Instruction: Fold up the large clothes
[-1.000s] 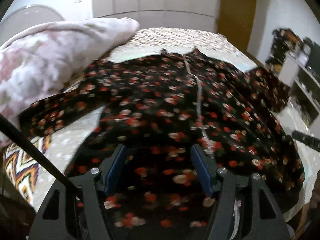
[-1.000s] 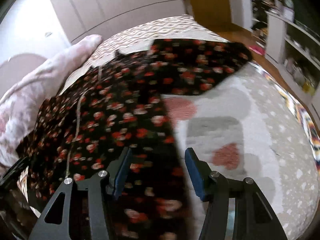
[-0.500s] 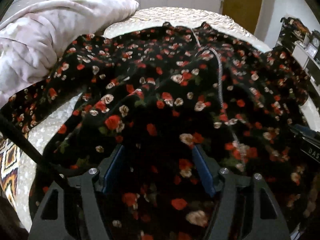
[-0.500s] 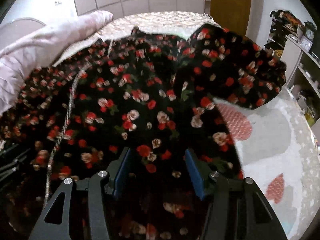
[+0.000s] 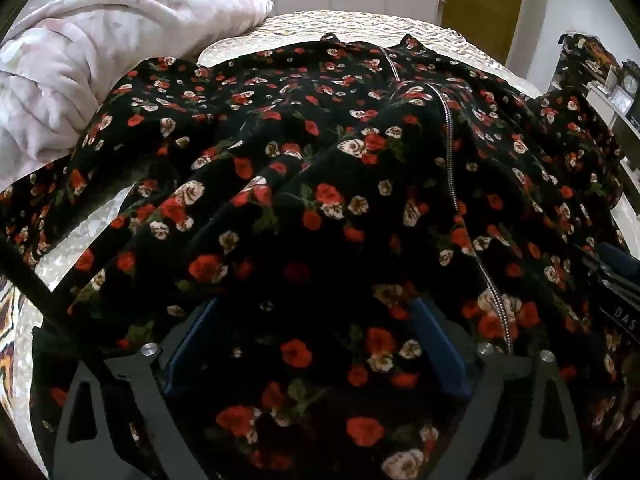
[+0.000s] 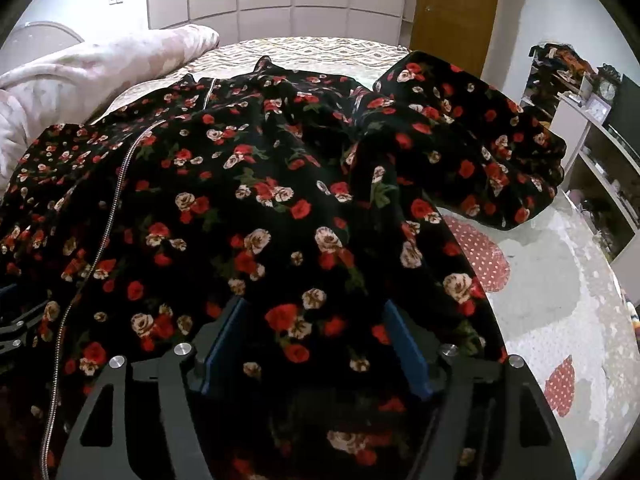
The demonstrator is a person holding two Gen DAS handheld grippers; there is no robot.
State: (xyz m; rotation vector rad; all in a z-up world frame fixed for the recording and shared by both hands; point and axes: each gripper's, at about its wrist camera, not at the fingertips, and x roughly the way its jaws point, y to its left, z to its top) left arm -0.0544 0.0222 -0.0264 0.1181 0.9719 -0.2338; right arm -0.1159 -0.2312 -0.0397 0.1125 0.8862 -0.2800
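Note:
A large black floral garment (image 5: 320, 152) with red and cream roses and a silver zipper (image 5: 450, 152) lies spread on the bed; it also fills the right wrist view (image 6: 260, 200). My left gripper (image 5: 316, 320) stands open, its blue pads wide apart, with the hem fabric draped over and between the fingers. My right gripper (image 6: 316, 320) is likewise open with the cloth lying across its fingers. One sleeve (image 6: 480, 140) lies out to the right.
A pink-white quilt (image 5: 80, 60) is bunched at the left. The patterned bedspread (image 6: 560, 300) shows at the right. Shelves with clutter (image 6: 600, 128) stand at the right wall, a brown door (image 6: 452, 8) and wardrobe behind.
Both grippers have moved forward and lower over the garment, so the fabric now covers more of each view and drapes over the fingers. The jaws stay wide apart.

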